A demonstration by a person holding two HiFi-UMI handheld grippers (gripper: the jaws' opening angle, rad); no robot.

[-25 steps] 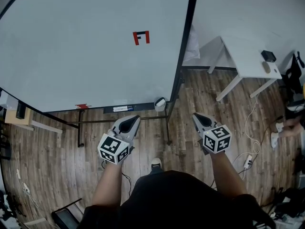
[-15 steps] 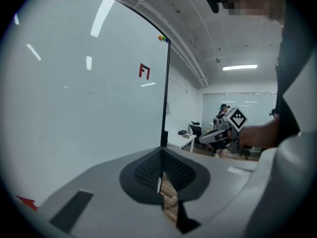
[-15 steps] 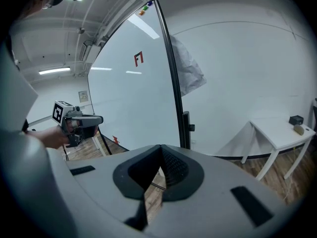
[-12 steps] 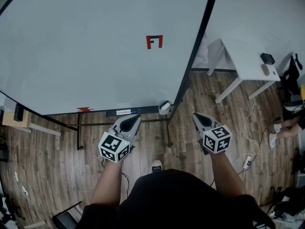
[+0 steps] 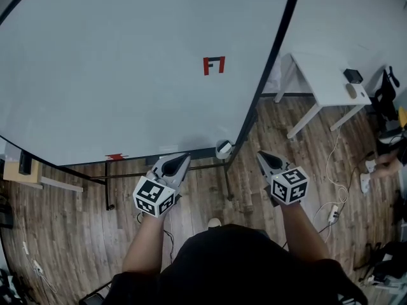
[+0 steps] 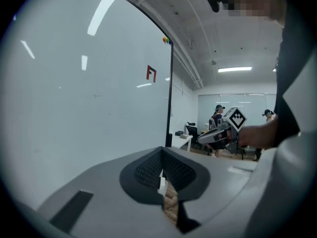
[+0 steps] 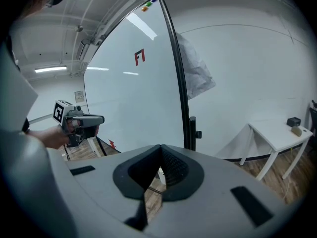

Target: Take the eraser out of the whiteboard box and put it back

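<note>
**Both grippers shut and empty in front of the whiteboard**

The person stands on the wood floor [image 5: 63, 221] and faces a big whiteboard [image 5: 127, 62]. The board fills the upper left of the head view. A small red and black mark [image 5: 214, 65] sits on it near the top middle.

The left gripper [image 5: 184, 157] is at the lower middle of the frame and the right gripper [image 5: 259, 154] is just to its right. Both point at the bottom edge of the board. The jaws of each are pressed together with nothing between them.

The little white whiteboard box [image 5: 223, 149] hangs at the board's bottom right corner, between the two gripper tips and a bit above them. Neither gripper touches it. Something dark shows in its open top, but it is too small to tell if that is the eraser.

A white table [image 5: 324, 81] stands at the upper right.
</note>
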